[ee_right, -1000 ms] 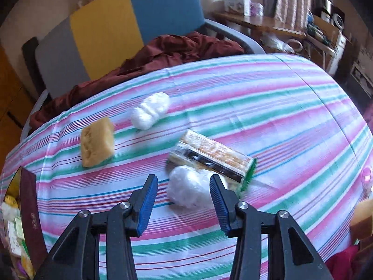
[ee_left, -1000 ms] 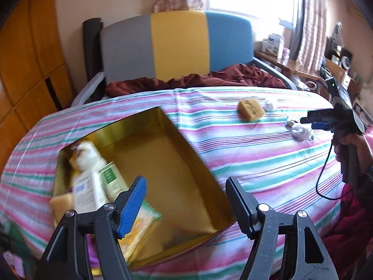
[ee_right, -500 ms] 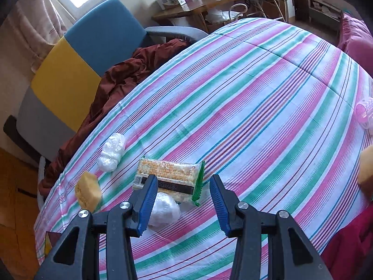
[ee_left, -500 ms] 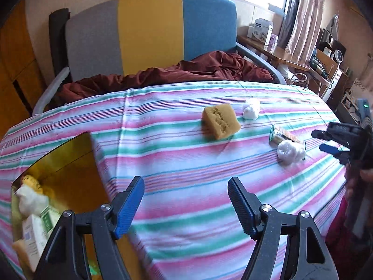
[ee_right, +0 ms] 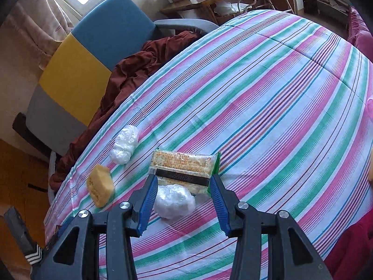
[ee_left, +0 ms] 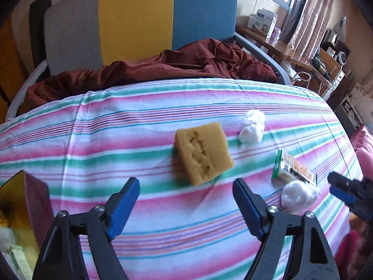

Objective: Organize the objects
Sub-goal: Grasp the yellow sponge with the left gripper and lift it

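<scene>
A yellow sponge (ee_left: 204, 151) lies on the striped cloth just ahead of my open, empty left gripper (ee_left: 186, 198). Right of it are a white plastic wad (ee_left: 253, 126), a snack packet (ee_left: 293, 169) and a white wrapped ball (ee_left: 298, 193). My right gripper (ee_right: 183, 196) is open and low, its jaws on either side of the wrapped ball (ee_right: 174, 200), the packet (ee_right: 184, 170) just beyond. The sponge (ee_right: 100, 185) and wad (ee_right: 123, 147) lie to its left. The right gripper also shows in the left wrist view (ee_left: 345, 191).
A gold-lined box (ee_left: 14, 193) with several items sits at the table's left edge. Behind the table stands a grey, yellow and blue chair (ee_left: 139, 18) with a maroon cloth (ee_left: 163, 70). A pink object (ee_right: 369, 107) lies at the right edge.
My left gripper swung right from over the box to face the sponge. My right gripper pulled back, then settled so its jaws flank the white ball.
</scene>
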`<state>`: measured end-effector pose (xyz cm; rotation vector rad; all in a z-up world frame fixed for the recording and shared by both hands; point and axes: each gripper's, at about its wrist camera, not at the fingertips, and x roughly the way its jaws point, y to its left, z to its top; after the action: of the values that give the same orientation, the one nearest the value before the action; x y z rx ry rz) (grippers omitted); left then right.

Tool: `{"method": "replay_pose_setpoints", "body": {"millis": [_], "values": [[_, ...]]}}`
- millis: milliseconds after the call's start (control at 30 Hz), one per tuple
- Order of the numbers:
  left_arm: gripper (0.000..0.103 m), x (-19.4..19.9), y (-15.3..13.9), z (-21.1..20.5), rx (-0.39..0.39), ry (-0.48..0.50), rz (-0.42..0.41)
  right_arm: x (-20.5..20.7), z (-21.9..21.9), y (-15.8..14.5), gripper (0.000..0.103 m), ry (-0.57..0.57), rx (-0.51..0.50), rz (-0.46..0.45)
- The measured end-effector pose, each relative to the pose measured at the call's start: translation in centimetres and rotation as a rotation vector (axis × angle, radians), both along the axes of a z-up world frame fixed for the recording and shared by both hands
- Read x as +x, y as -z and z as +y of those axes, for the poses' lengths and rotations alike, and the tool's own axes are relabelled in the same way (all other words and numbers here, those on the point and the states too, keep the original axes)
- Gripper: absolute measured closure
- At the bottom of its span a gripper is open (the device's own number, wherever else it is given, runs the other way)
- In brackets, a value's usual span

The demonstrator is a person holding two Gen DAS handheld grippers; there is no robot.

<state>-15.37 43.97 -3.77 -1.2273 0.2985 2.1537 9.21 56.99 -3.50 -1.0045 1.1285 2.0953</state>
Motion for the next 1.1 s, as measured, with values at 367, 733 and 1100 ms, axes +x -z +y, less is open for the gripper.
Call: {"method": "replay_pose_setpoints", "body": {"millis": [367, 733, 1100], "values": [[0.009, -2.9, 2.2, 4.7, -0.032, -0.023, 0.023, -1.1, -0.4, 0.7, 0.056, -0.043, -0.006, -0.028], [0.050, 1.4, 2.4, 0.7, 0.026, 0.044, -0.026, -1.7, -1.1, 0.9, 0.056, -0.073, 0.032, -0.064], [0.050, 13.9, 0.5, -7.2, 0.065, 0.175, 0.013, -3.3, -2.9, 1.4, 0.056, -0.168, 0.070, -0.106]]}}
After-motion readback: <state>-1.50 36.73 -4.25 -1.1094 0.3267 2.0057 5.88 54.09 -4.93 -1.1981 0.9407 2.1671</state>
